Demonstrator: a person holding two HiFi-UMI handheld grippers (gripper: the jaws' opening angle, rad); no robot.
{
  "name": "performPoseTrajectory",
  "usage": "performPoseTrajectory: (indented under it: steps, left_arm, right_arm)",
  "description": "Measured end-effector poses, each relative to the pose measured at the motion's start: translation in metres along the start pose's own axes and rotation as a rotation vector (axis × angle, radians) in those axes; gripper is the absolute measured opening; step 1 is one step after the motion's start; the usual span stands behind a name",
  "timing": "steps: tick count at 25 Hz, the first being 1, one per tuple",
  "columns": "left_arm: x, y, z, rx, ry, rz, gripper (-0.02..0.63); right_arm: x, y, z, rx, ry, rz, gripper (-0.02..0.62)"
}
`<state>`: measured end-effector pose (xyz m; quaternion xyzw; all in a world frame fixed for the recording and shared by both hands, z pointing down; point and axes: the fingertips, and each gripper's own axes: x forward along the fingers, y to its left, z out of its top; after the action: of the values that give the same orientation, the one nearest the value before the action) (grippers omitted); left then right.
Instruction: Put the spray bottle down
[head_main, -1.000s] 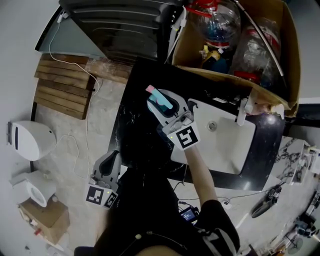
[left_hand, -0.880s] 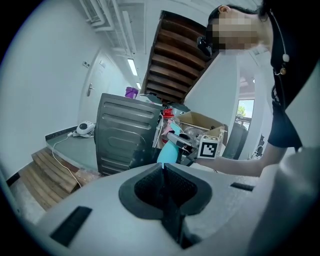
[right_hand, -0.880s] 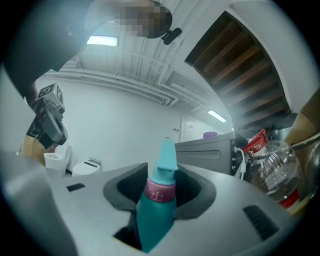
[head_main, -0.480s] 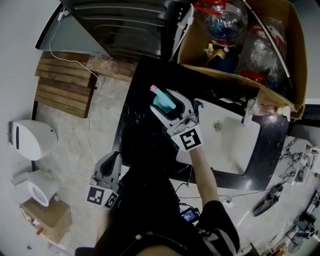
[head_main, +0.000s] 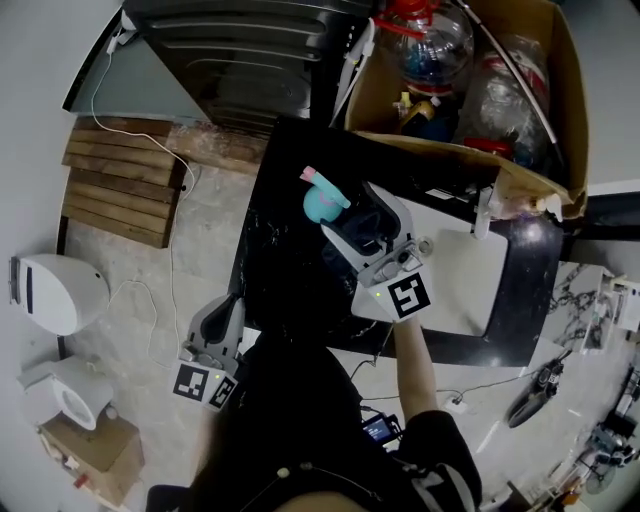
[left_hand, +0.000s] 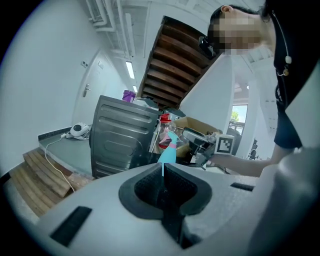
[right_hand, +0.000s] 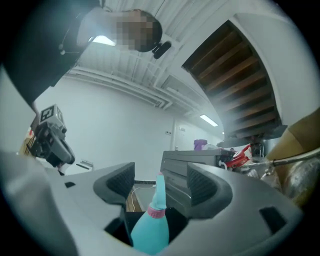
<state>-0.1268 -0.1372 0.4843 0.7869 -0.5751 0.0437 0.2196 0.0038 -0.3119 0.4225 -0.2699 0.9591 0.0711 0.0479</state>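
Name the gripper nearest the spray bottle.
The right gripper: its jaws, just opening, stand apart with the spray bottle loose before them; the left gripper, shut, hangs far off.

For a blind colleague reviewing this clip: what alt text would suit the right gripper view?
The right gripper, its jaws just opened wide, frames a teal spray bottle without touching it. A metal cabinet stands behind; the left gripper shows at upper left.

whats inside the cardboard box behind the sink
The cardboard box holds a clear red-capped bottle, a yellow-and-blue item and clear plastic. They cover its bottom; anything beneath is hidden.
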Motion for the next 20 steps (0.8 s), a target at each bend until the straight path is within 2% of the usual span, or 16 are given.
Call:
performPoseTrajectory:
  steps: [4,7,9,11,15,20]
  left_arm:
    - [0.01,-0.013,0.02,0.023,-0.053,-0.084,0.017]
    - [0.017,-0.027,0.035,0.079,-0.083,-0.169,0.015]
    - [0.023,-0.037,0.043,0.138,-0.099,-0.223,0.015]
    - [0.027,-0.045,0.05,0.176,-0.114,-0.261,0.015]
    - [0.03,-0.059,0.071,0.209,-0.172,-0.317,0.017]
    - [0.023,-0.079,0.086,0.237,-0.216,-0.38,0.016]
  right_arm:
    - [-0.047,0.001,0.045,0.022,-0.021,-0.122,0.268]
    - [-0.085,0.011,0.069,0.038,-0.014,-0.204,0.157]
    - [-0.109,0.021,0.085,0.062,-0.03,-0.248,0.06]
    - [-0.131,0.033,0.098,0.074,-0.031,-0.284,0.003]
    - [-0.165,0.05,0.107,0.087,0.003,-0.394,0.003]
    - [-0.191,0.061,0.116,0.178,-0.068,-0.52,0.003]
